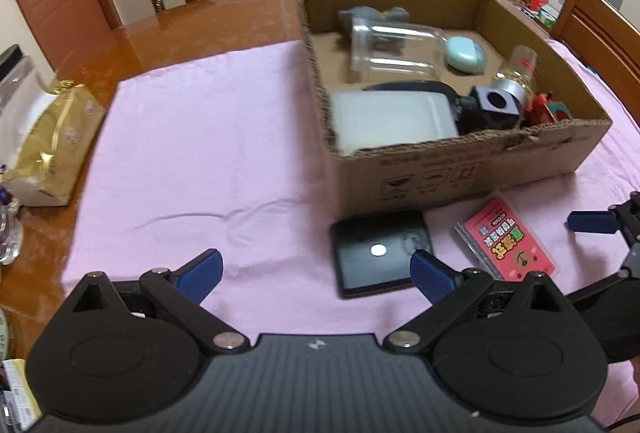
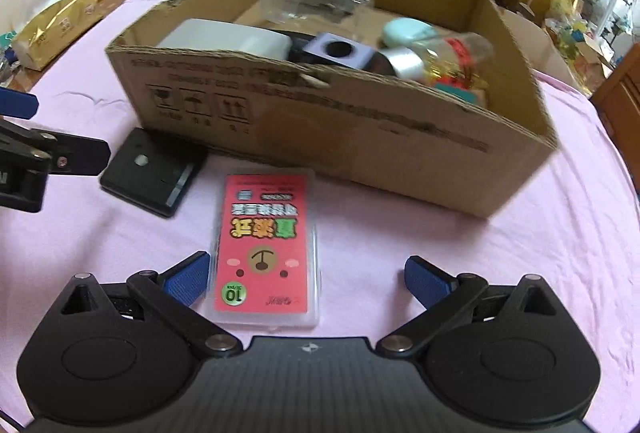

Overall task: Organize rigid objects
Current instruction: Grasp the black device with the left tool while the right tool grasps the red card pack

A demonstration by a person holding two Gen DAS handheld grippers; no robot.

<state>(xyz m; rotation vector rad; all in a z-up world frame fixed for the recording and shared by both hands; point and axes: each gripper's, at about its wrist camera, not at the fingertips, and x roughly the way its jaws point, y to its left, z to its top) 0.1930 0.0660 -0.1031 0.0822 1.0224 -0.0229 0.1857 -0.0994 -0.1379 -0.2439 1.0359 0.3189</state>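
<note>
Both grippers spread wide, empty: right gripper (image 2: 307,279) straddles pink card case (image 2: 265,247) just before cardboard box (image 2: 360,137), left gripper (image 1: 318,273) by black case (image 1: 380,253); thin flat case risks slipping on cloth.

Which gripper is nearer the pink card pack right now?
Right. The right gripper is open with the pink card pack between its fingers; the left gripper is off to the pack's left, by the black case.
</note>
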